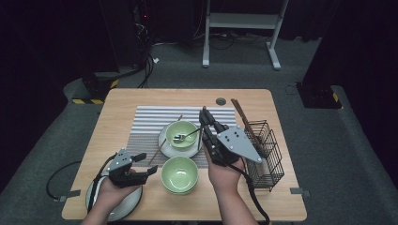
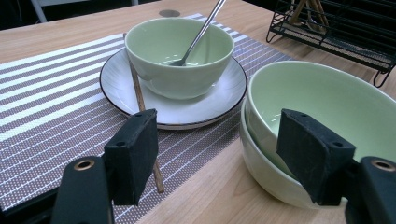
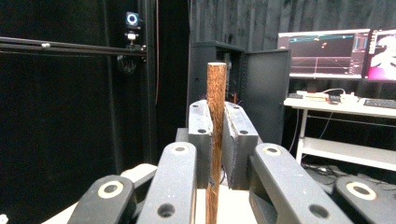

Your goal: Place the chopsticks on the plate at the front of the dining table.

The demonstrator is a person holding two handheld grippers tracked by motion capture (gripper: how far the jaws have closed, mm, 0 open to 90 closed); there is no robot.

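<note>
Wooden table holding green bowls. Right gripper pinches a brown chopstick upright between its pads, right of the far bowl. Left gripper is spread, empty, left of the near bowls.

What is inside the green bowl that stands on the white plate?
A metal spoon lies inside the green bowl, its handle leaning over the far rim. The rest of the inside looks empty. The white plate under it also carries a chopstick, partly hidden behind the bowl.
</note>
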